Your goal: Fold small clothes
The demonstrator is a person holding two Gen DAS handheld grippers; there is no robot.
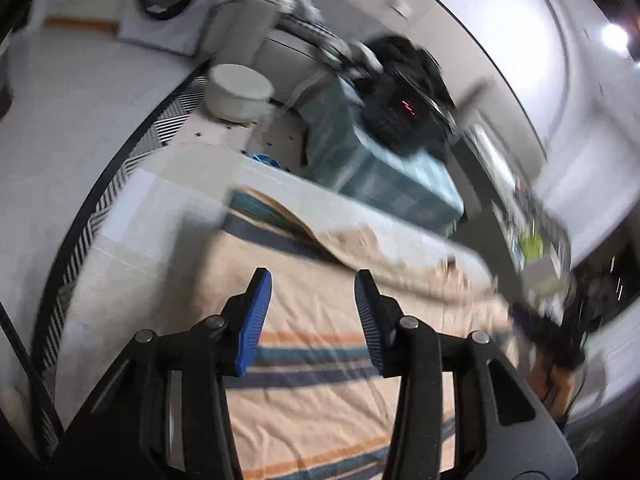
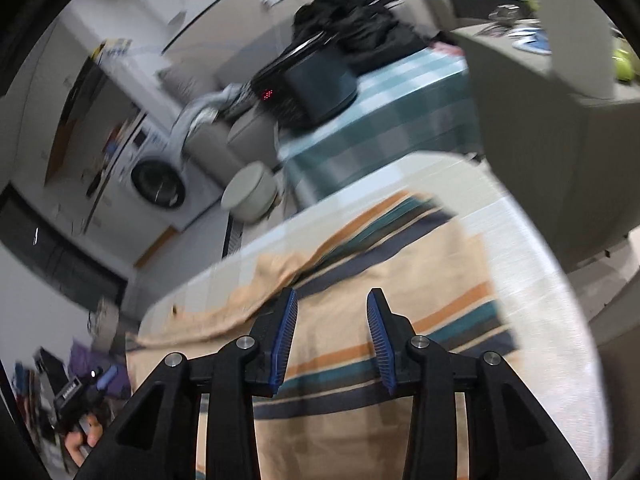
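Observation:
A peach garment [image 1: 320, 312] with orange, teal and navy stripes lies spread on a pale table top [image 1: 132, 240]. Its far edge is doubled over in a thick fold [image 1: 360, 248]. My left gripper [image 1: 312, 280] hovers over the cloth, blue pads apart, nothing between them. In the right wrist view the same garment [image 2: 400, 280] lies below my right gripper [image 2: 332, 298], which is also open with only cloth beneath it. The other gripper [image 2: 76, 396], held in a hand, shows at the lower left there. Both views are blurred by motion.
Beyond the table stands a box under a teal checked cloth [image 1: 384, 176] with a dark appliance and black clothes [image 1: 404, 96] on top. A white round tub [image 1: 240, 92] sits on the floor by a washing machine [image 2: 160, 188]. A grey cabinet [image 2: 552, 128] stands to the right.

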